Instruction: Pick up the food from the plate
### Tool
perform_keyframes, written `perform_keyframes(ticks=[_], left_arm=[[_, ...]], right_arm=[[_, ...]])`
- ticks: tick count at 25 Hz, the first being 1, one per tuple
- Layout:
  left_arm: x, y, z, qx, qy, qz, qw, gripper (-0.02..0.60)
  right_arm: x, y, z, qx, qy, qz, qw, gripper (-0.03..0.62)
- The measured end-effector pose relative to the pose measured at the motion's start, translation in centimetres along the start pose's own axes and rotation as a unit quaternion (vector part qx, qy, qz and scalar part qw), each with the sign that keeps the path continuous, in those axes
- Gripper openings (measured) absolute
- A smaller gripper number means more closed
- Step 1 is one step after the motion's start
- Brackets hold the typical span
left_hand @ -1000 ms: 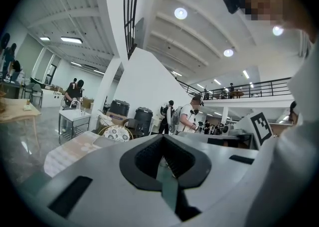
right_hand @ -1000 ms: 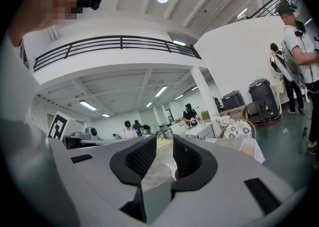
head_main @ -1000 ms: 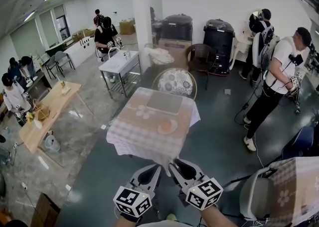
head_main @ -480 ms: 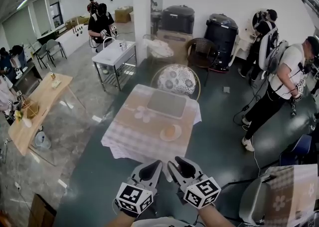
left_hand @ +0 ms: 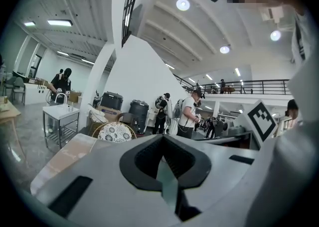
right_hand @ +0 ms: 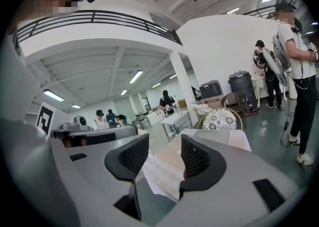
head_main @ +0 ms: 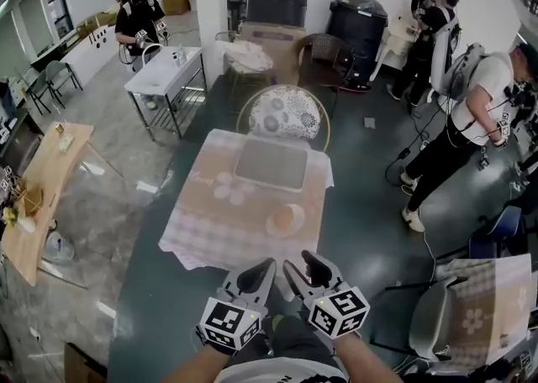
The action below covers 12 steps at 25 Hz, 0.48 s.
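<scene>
Nearer than before: checked-cloth square table point(head_main: 210, 234); round pale plate point(head_main: 298, 212) bearing food point(head_main: 282, 220); left gripper point(head_main: 267, 264) jaws together, empty; right gripper point(head_main: 301, 261) jaws just opening, apart, empty.

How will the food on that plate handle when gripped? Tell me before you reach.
The food looks like one round, pale-orange piece, so it is probably light and soft; squeeze gently. It is too small here to tell its surface. The plate sits on a tablecloth, so it may slide if nudged.
</scene>
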<state>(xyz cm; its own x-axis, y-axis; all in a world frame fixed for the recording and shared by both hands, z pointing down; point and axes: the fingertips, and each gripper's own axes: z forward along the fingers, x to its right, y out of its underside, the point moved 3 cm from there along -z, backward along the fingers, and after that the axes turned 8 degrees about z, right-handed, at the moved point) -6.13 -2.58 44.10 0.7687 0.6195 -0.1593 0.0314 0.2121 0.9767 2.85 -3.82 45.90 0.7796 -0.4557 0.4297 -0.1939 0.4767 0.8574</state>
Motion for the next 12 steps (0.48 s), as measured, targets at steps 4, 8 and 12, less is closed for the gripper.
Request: perform_keyframes(ticks=[4, 8, 12], left_arm=[[-1.8, 1.0, 2.4, 0.0, 0.005, 0.006, 1.0, 0.006], [-4.0, 2.0, 5.1, -0.005, 0.003, 0.01, 0.9999, 0.006], [-6.3, 3.2, 7.8, -0.025, -0.004, 0.01, 0.9996, 0.006]], right_arm=[[2.9, 0.7, 2.8, -0.013, 0.022, 0.006, 1.0, 0.197], [6.6, 1.7, 6.1, -0.03, 0.044, 0.016, 0.998, 0.208], [10.2, 3.0, 9.9, -0.055, 0.061, 0.031, 0.996, 0.216]])
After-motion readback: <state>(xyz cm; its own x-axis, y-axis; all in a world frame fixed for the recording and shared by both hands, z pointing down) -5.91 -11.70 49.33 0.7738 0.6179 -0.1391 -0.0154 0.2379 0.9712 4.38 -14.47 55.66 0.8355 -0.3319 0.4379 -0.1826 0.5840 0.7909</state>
